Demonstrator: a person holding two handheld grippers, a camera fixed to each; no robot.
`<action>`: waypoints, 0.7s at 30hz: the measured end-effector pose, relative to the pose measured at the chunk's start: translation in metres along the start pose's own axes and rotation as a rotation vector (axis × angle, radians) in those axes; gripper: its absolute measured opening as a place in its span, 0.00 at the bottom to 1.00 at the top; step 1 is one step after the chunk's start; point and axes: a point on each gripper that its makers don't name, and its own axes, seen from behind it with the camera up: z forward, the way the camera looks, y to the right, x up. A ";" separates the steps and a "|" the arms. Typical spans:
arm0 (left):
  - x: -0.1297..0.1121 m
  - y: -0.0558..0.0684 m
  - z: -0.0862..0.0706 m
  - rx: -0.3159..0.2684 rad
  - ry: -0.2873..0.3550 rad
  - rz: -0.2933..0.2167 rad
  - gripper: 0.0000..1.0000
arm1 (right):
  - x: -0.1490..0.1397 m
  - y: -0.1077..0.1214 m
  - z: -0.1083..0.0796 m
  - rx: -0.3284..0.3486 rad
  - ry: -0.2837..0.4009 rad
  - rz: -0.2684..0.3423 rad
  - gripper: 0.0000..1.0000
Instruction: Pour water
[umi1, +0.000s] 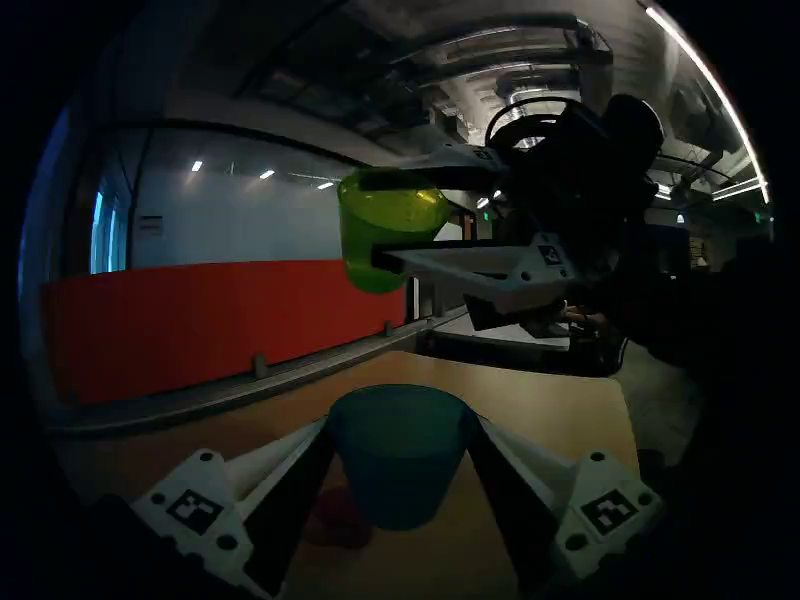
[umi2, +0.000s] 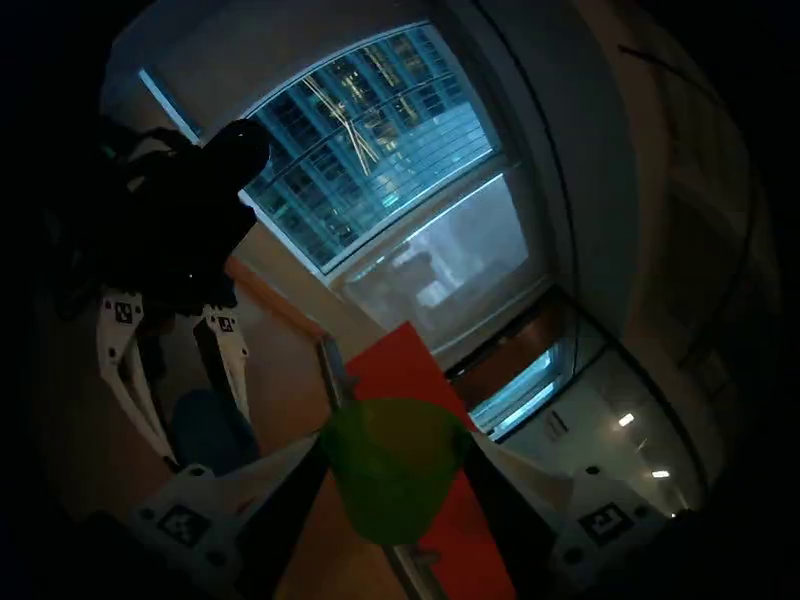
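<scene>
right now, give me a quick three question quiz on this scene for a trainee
1. True or false: the green cup rests on the table.
2. Which gripper has its fingers closed on the blue cup? A) left gripper B) right gripper
3. Fill in: the green cup is held ___ than the blue cup.

Key: 1 false; 2 A; 3 higher.

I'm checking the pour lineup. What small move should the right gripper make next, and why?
Probably carry the green cup over the blue cup: in the right gripper view it stands off to the left, farther away, held in the left gripper.
</scene>
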 end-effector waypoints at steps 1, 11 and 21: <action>0.000 0.000 0.000 -0.001 0.000 0.000 0.89 | 0.000 0.000 0.001 -0.001 0.000 -0.009 0.91; 0.001 0.002 0.002 -0.009 0.003 -0.001 0.89 | 0.002 0.003 0.005 -0.010 -0.003 -0.093 0.91; 0.002 0.003 0.004 -0.012 0.006 -0.001 0.89 | 0.004 0.010 0.008 -0.018 -0.002 -0.155 0.91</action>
